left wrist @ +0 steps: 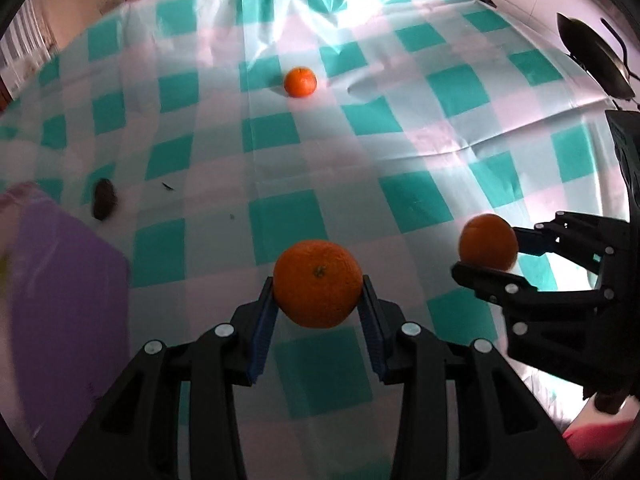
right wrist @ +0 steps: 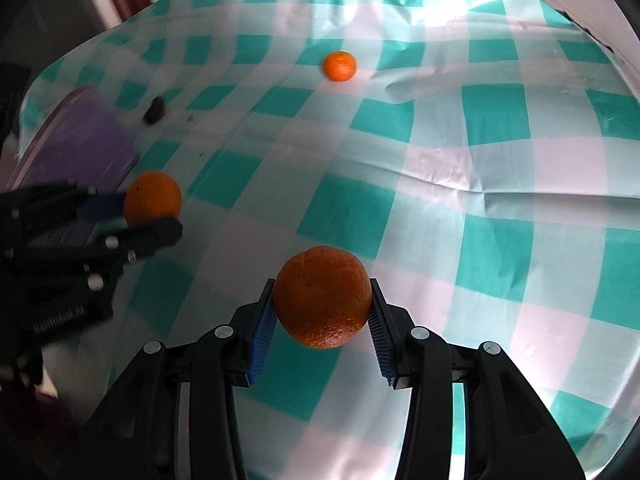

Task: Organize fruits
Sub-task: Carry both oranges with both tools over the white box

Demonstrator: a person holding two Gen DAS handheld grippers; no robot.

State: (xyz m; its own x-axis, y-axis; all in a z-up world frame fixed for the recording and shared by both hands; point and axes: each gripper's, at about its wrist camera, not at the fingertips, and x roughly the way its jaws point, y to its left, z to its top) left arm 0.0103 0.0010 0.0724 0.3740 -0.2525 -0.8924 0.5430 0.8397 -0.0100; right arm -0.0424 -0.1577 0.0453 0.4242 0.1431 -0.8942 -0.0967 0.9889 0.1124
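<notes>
We hold our left gripper (left wrist: 318, 294) raised off the surface, its blue pads (left wrist: 264, 332) clamped on something round. Our right gripper (right wrist: 323, 306) is level beside it, likewise clamped, both pointing forward.

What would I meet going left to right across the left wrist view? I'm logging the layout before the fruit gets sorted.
Purple board → small dark object → orange in the left gripper → orange in the right gripper → dark pan at the far right edge.
</notes>
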